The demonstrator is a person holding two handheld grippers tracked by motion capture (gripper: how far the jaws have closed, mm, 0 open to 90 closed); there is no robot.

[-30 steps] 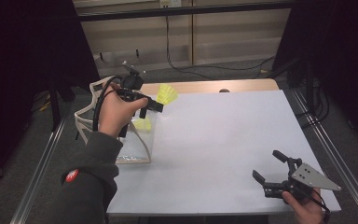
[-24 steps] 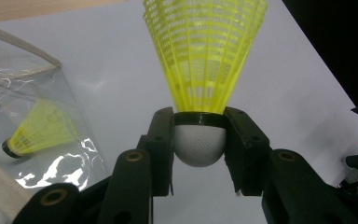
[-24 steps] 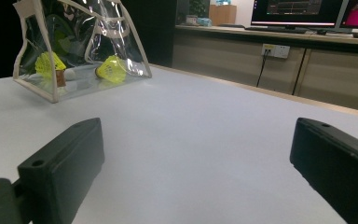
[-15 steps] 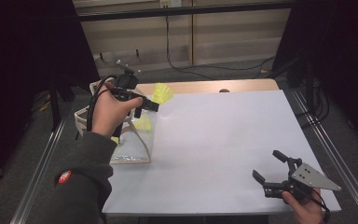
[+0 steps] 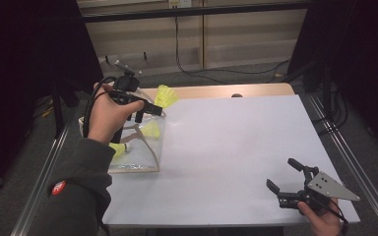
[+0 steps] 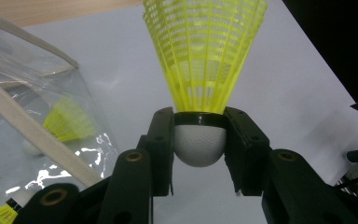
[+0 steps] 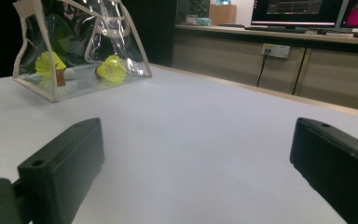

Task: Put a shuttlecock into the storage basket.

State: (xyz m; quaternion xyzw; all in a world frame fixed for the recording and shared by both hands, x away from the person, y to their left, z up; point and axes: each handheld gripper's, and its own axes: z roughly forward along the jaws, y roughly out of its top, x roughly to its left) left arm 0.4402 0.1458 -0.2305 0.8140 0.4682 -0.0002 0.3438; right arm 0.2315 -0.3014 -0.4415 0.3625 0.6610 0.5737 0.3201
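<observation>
My left gripper (image 5: 150,110) hangs above the far left of the white table, shut on a yellow shuttlecock (image 5: 166,95). In the left gripper view its white cork (image 6: 199,142) sits pinched between the two black jaws and the yellow skirt (image 6: 204,51) points away. Just below stands a clear plastic bag (image 5: 137,146) with cream trim, holding other yellow shuttlecocks (image 5: 151,129). The right gripper view shows that bag (image 7: 81,51) at far left with two shuttlecocks (image 7: 111,68) inside. My right gripper (image 5: 283,183) rests open at the table's near right corner, with nothing between its jaws.
The white table (image 5: 236,147) runs bare between bag and right gripper. A wooden strip (image 5: 216,91) borders its far edge. Metal rails (image 5: 344,147) flank both sides. Cables (image 5: 197,73) trail on the floor beyond, and monitors (image 7: 307,11) stand on a counter.
My left hand has lifted the held shuttlecock slightly up and away over the bag. The right gripper has stayed where it was.
</observation>
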